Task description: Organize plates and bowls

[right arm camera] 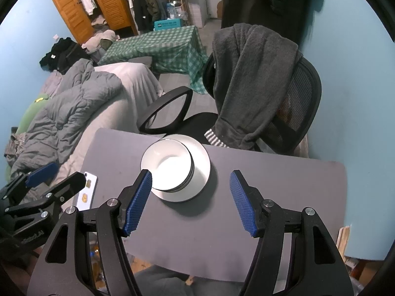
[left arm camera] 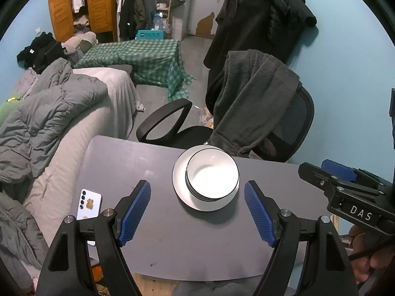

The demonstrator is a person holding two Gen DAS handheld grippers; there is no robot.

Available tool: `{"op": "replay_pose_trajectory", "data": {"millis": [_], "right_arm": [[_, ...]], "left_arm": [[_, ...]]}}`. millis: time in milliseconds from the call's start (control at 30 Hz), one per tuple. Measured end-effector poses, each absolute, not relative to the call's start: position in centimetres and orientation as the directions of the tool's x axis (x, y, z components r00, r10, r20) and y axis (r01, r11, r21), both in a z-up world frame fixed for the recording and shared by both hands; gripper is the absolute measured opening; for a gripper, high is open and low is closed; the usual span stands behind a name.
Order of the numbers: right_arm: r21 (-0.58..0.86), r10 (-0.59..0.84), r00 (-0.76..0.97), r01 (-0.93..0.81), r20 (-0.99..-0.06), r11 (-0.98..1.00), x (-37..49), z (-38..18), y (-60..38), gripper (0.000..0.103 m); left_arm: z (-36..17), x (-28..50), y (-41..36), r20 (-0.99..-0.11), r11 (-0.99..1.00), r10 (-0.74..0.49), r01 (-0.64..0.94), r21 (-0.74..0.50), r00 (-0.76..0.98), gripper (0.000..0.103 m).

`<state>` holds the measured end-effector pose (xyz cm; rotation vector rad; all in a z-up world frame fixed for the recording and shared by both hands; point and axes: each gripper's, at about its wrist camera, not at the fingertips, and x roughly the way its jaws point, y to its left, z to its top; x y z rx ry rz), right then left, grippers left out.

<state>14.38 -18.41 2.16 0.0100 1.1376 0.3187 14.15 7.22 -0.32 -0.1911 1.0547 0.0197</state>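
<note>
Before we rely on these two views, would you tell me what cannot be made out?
- Number of stacked bowls: both views show only rim lines at the side.
- Plates, one or several: bowls cover them.
- Phone: partly behind the left gripper.
- Table's near edge: hidden by the right gripper.

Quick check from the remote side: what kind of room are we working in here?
Most likely a lived-in bedroom. A bed with a grey duvet sits beside the small grey table, a wooden wardrobe stands open by a rack of hanging coats, and a fleece-draped office chair faces the stacked bowls.
</note>
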Motion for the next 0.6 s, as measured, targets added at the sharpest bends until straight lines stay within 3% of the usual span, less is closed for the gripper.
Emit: {"op": "replay_pose_trajectory", "data": {"millis": [600], "right_arm": [[0.167,0.254,0.38,-0.245,-0.889,0.955,14.35,2.1,-18.43,0.064]], "left_arm": [[0.03,13.75,7.0,-0.865,0.986,-0.055,-0.111,-0.127,0.498,0.079]]}}
